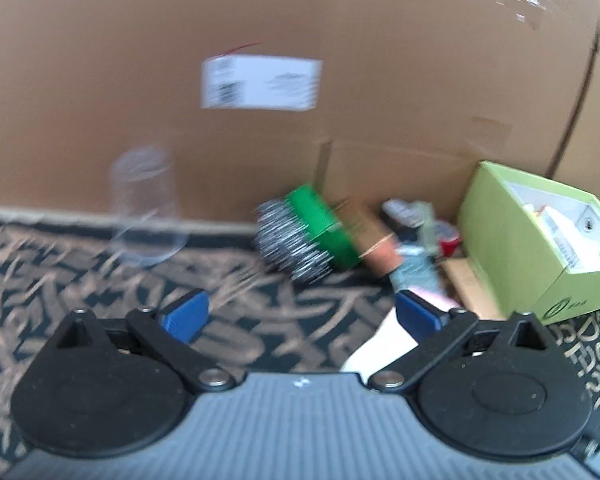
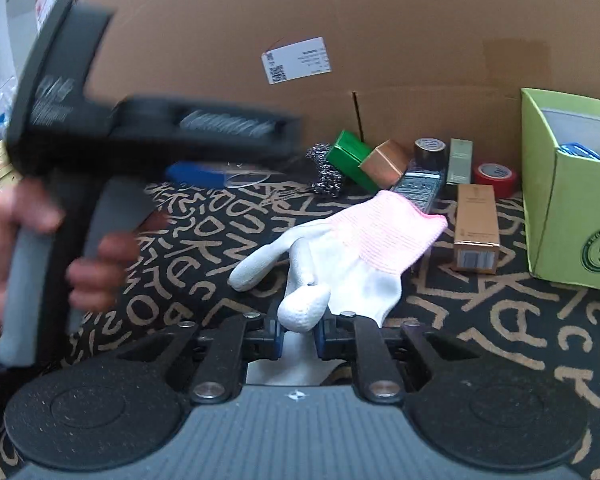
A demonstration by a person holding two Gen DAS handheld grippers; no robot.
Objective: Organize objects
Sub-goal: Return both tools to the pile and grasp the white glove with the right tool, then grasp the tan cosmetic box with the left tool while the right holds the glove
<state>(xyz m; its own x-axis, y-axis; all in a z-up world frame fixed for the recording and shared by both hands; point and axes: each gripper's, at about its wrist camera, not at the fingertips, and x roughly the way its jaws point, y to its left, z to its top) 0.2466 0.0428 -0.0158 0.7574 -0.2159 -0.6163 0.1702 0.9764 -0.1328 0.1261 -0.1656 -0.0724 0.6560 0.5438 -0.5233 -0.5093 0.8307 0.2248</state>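
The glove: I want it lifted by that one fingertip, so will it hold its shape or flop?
Probably flop: the glove looks like soft knit, lying limp on the cloth. The right gripper pinches one fingertip, so the cuff would likely dangle. It seems light.

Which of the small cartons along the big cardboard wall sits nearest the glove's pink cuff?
The tan carton with the barcode end, lying flat just right of the glove. The green box and copper box sit farther back.

My white glove [image 2: 340, 264] has a pink cuff. It lies on my black cloth [image 2: 500, 340] patterned with tan letters. At the right edge stands a lime-green box [image 2: 572, 216]; a red tape roll [image 2: 495, 178] sits beside it.
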